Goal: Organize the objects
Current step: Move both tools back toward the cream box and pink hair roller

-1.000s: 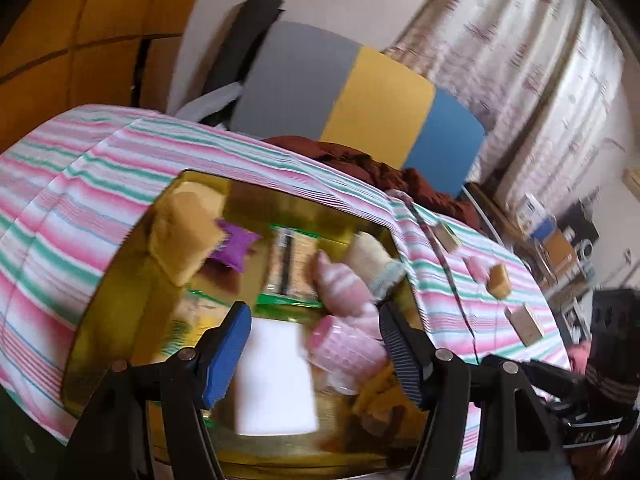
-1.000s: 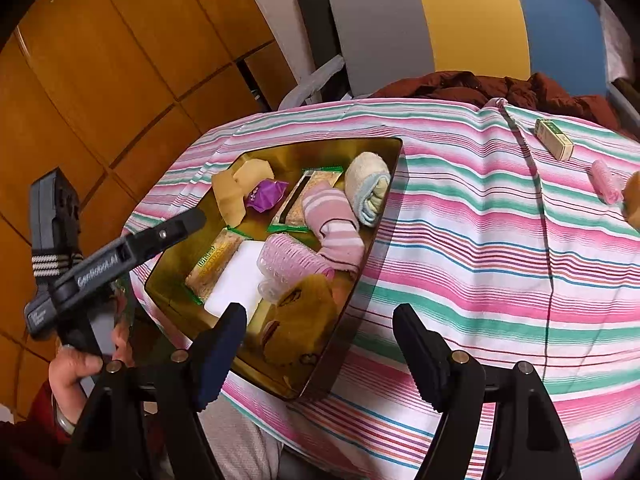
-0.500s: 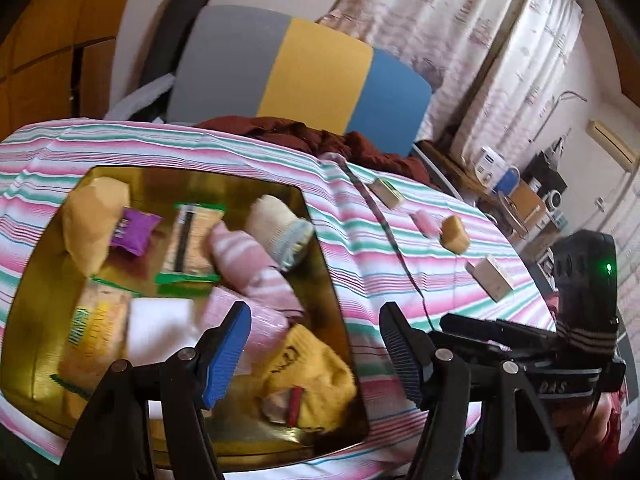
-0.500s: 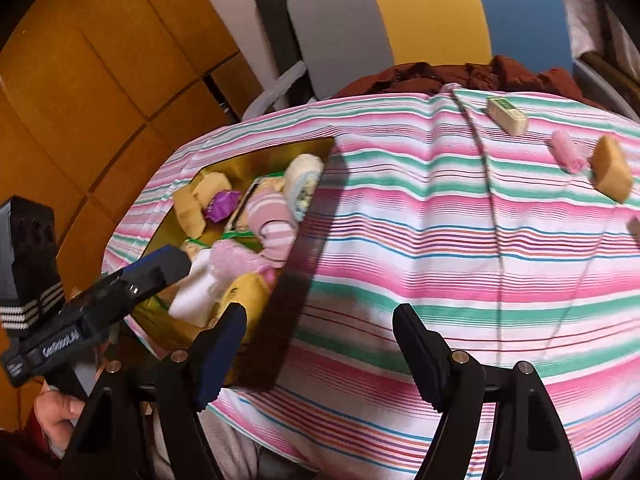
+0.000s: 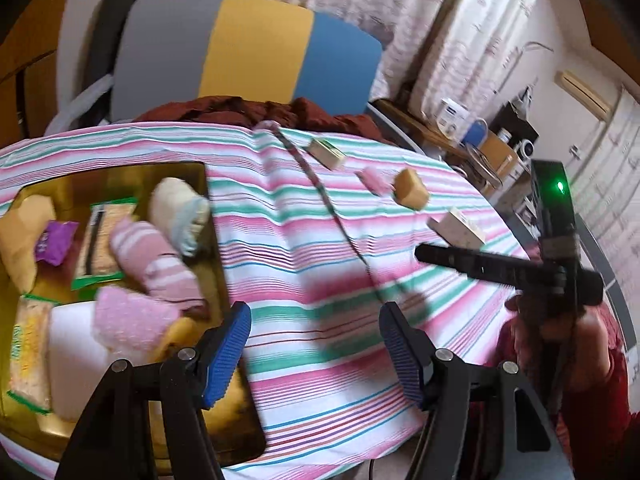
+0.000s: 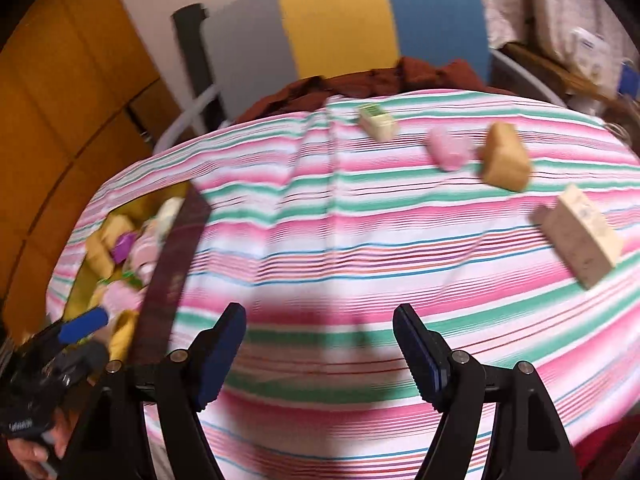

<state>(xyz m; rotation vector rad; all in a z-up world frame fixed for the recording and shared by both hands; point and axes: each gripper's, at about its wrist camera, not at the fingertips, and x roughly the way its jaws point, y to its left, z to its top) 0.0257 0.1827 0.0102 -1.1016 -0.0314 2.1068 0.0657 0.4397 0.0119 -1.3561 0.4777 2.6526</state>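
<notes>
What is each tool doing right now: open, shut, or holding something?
Left tool: open, holding nothing.
Right tool: open, holding nothing.

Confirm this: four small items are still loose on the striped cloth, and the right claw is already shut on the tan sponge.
Wrong on the grip. The right wrist view shows the right claw open and empty over the striped cloth, with the tan sponge lying well beyond it, untouched. The four loose items part is right.

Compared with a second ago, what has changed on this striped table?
Both views have swung away from the gold tray toward the loose pieces on the striped cloth: small boxes, a pink roll and a tan block. The left gripper and right gripper stay open and empty. The tray's contents look unmoved.
</notes>
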